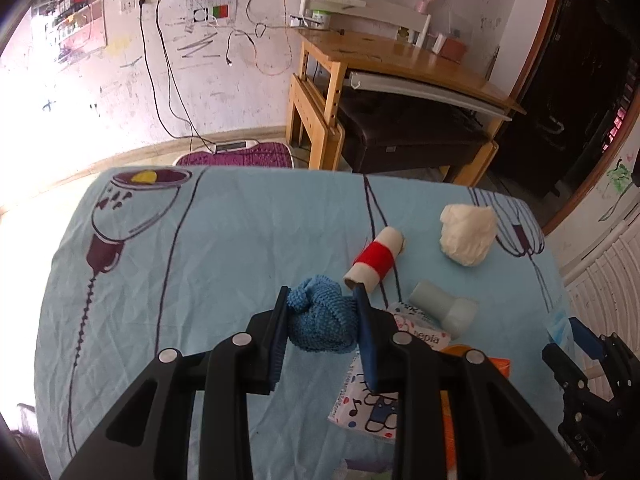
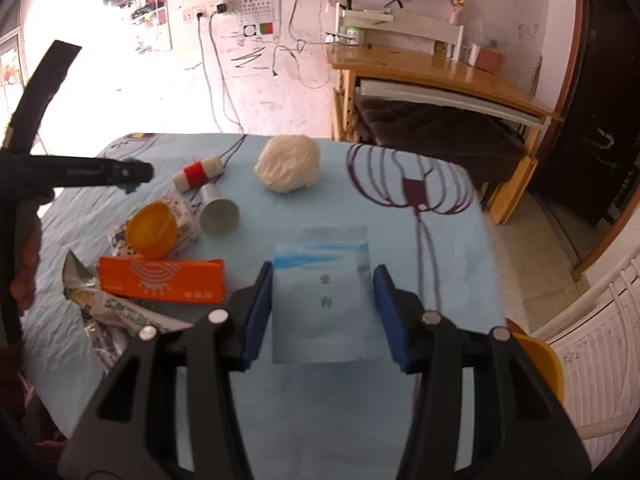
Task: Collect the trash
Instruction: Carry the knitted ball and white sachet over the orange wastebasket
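In the left wrist view my left gripper is shut on a blue knitted ball, held just above the light-blue tablecloth. From the right wrist view it shows from the side at the left. My right gripper is shut on a flat pale-blue packet, its pads pressing both side edges. On the cloth lie a cardboard tube wound with red thread, a white crumpled wad and a pale paper cup on its side.
At the left of the right wrist view lie an orange bowl, an orange box and printed tissue packs. A yellow container stands by the table's right edge. A wooden desk stands behind.
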`<state>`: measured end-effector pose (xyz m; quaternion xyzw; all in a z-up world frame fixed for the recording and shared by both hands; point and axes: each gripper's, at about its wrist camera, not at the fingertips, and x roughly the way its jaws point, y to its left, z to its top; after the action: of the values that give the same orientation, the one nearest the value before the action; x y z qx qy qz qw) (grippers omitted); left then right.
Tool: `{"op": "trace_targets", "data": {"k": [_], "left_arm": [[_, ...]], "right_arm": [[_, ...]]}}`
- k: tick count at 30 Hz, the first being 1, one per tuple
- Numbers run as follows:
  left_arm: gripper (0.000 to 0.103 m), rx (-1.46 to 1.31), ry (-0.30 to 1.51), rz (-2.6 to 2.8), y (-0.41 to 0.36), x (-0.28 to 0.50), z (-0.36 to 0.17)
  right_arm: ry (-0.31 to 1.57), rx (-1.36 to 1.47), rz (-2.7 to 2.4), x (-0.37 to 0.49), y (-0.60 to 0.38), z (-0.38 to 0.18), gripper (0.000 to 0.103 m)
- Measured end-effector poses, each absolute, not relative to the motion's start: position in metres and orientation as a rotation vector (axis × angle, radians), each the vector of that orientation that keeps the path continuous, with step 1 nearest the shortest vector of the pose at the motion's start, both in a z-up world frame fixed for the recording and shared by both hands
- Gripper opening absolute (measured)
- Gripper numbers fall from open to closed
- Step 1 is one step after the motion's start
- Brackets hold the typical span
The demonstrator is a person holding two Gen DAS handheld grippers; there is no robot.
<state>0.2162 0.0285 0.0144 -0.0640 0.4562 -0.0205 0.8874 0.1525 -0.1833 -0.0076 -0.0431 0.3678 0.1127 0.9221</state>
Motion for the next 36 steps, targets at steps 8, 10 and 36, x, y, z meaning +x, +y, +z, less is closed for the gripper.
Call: {"op": "trace_targets", "data": {"k": [8,10,36], "left_arm": [[0.026,-0.087,0.888,-0.082,-0.001,0.201,0.045],[0.026,-0.068,0.875,-0.102,-0.016,0.198,0.052],[0.026,0.145,0.854,-0.382,-0.226,0.167,0.071]], "right_arm": [[0.721,-0.046,0.177,0.145,-0.223,-0.003,0.048],[0.710,-0.033,0.156,0.141,-0.235,-0.002,0.048],[0.758,0.131,-0.166,0.130,-0.400,-0.045,0.048]]}}
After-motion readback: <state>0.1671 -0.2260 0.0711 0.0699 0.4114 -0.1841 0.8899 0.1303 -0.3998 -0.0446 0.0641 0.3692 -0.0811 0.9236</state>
